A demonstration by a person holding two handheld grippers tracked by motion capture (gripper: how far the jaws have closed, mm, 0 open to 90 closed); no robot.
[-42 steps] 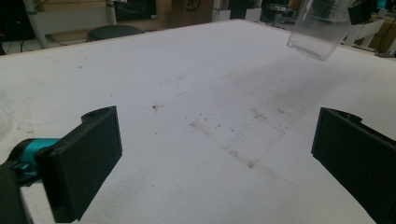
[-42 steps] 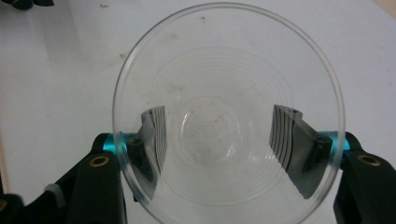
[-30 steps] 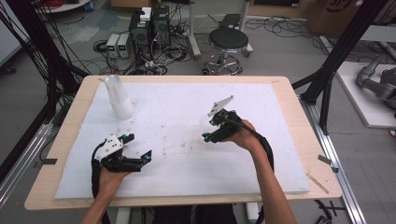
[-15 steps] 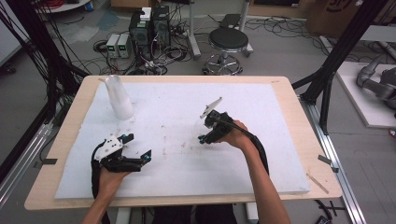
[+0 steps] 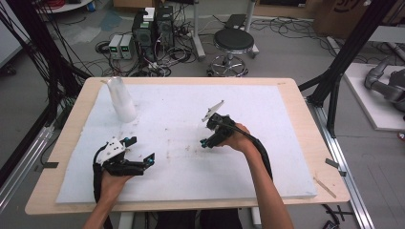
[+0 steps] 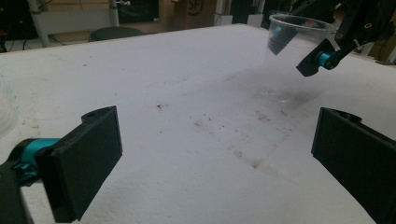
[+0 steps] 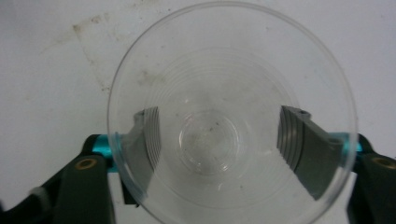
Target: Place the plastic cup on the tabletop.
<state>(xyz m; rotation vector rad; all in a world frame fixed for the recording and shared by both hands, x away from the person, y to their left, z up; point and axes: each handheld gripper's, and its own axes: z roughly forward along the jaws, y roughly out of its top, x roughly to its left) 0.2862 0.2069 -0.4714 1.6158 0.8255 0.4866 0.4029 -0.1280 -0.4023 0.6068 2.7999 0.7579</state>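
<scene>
A clear plastic cup (image 7: 224, 70) stands upright on the white foam mat (image 5: 172, 109), a little right of centre. My right gripper (image 7: 219, 144) holds it from above, one jaw against each side of its lower wall. In the left gripper view the same cup (image 6: 285, 60) sits at the far right, with the right gripper (image 6: 301, 49) shut on it. In the high view the right gripper (image 5: 205, 136) is at mid-table. My left gripper (image 5: 139, 150) rests near the front left, open and holding nothing; its jaws (image 6: 215, 154) stand wide apart over bare mat.
An upturned stack of clear cups (image 5: 122, 100) stands at the mat's back left, its edge (image 6: 4, 116) just inside the left gripper view. Small brown stains (image 5: 176, 150) mark the mat between the grippers. The wooden table rim (image 5: 325, 157) frames the mat.
The right gripper has drifted a little left and toward the person with the cup. The left gripper has stayed put.
</scene>
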